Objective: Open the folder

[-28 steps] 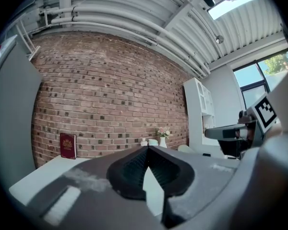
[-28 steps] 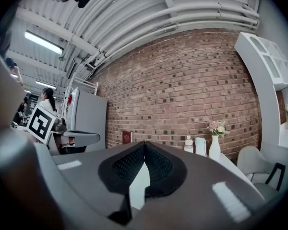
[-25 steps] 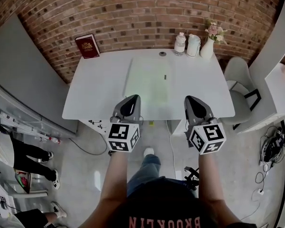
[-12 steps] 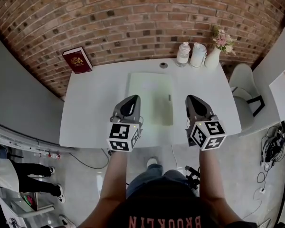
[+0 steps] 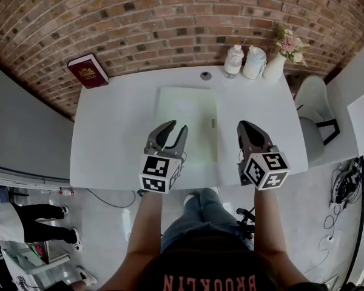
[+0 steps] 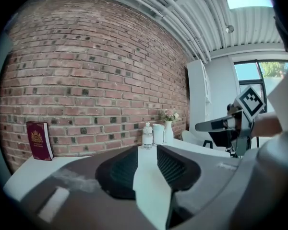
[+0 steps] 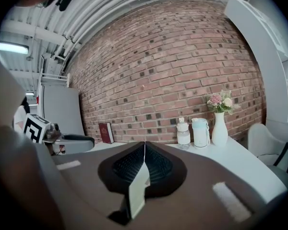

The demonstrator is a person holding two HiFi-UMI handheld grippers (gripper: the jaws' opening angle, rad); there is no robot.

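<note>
So, left gripper [image 5: 176, 127]: jaws had just been opening and stood apart, with nothing between the pads, only table [image 5: 109, 126] surface visible through the gap. Right gripper [image 5: 246, 126]: jaws together, pads meeting along a thin line, nothing clamped.

Folder [image 5: 194, 117] was pale green, closed, and lay flat around the middle of the white table with its long side running away from the person. A small dark mark [image 5: 213, 122] sat near its right edge. From the head view, the left gripper was over the folder's near left part and the right gripper was just off its right edge, above the near side of the table. Contact with the folder couldn't be confirmed for either.

Rest of the table: red book [image 5: 88, 71] upright at the back left corner against the brick wall [image 5: 170, 17]. At the back right stood a bottle [image 5: 232, 59], a white jug [image 5: 253, 61] and a vase of flowers [image 5: 274, 65] in a row, with a small round dark item [image 5: 205, 76] just left of the bottle. A grey chair [image 5: 312, 114] stood beside the table's right end.
</note>
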